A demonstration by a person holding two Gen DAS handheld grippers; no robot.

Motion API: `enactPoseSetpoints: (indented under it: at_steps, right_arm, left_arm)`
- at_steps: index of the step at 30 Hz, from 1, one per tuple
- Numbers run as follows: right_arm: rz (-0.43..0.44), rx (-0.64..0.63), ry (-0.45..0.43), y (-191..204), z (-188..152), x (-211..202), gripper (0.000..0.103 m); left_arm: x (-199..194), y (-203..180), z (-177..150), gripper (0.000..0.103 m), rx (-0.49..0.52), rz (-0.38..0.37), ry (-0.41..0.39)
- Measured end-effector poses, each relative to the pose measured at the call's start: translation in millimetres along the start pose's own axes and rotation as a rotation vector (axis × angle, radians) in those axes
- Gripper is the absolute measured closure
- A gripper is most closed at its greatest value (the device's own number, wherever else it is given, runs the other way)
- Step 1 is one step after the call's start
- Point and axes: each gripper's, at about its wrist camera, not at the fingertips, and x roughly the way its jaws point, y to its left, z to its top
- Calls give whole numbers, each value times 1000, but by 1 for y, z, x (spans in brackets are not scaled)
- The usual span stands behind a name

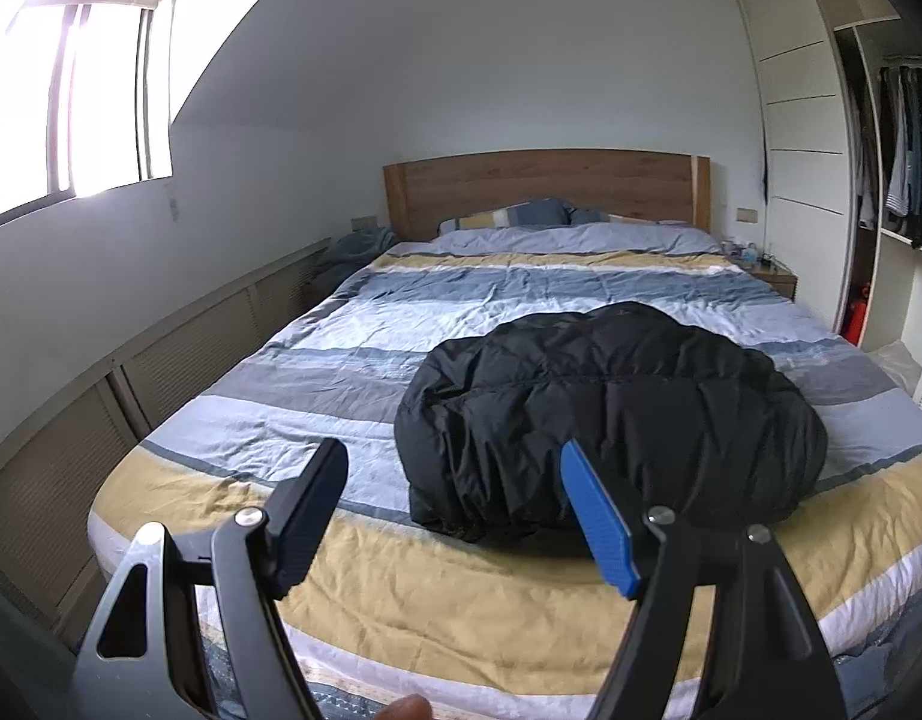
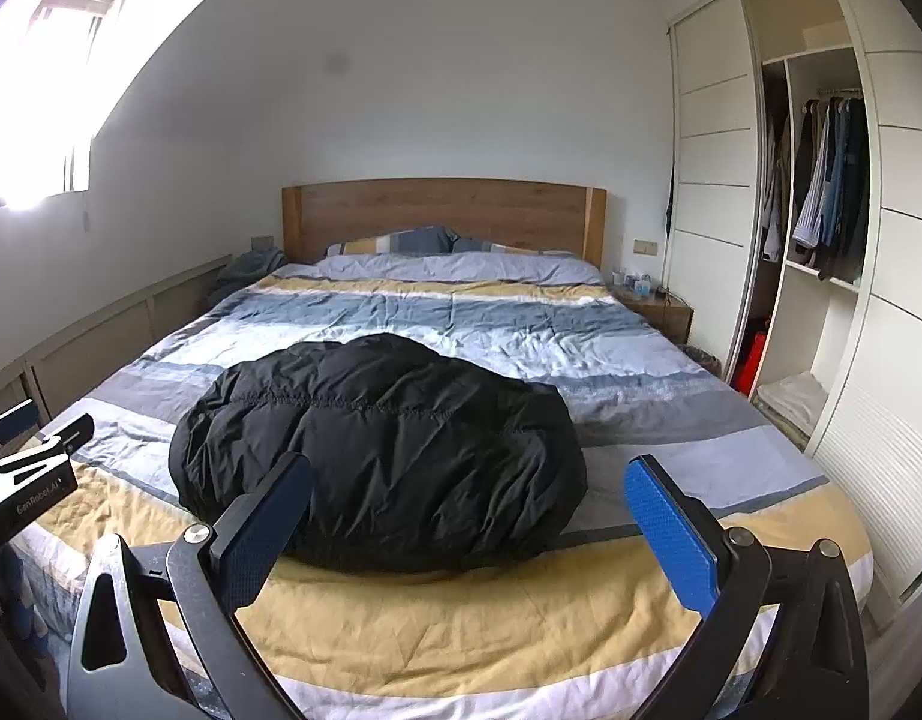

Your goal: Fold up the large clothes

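Both grippers sit nearest the lenses: our left gripper (image 1: 455, 510) and right gripper (image 2: 469, 516) have fingers spread wide, nothing between them, held above the foot of the bed (image 2: 461, 618). We read that as a standoff pose, with both aimed at the same target so either can reach a side of it. Left gripper body also shows at the left edge of the right wrist view.

Black puffer jacket (image 2: 377, 450) lies on the striped duvet near the foot end, slightly left of centre from the right view, bunched into a rounded mound. No sleeves or hem edges stick out that we can see; quilting seam runs across the top.

That compact shape fits two readings: a jacket dumped in a heap awaiting folding, or one already folded or rolled and set down. Puffy fill hides the layers, so we can't tell which.

Wardrobe (image 2: 814, 192) stands open at right, clothes hanging, well apart from the jacket.
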Motion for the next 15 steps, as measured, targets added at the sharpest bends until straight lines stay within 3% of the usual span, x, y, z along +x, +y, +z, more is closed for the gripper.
enactPoseSetpoints:
  at_steps: [7,15]
  right_arm:
    - [1,-9,-3,5,-1,2,1]
    - [9,-20,52,12,-7,20,1]
  left_arm:
    - [5,2,-4,31,-15,-27,14]
    - [25,2,-13,31,-15,-39,55]
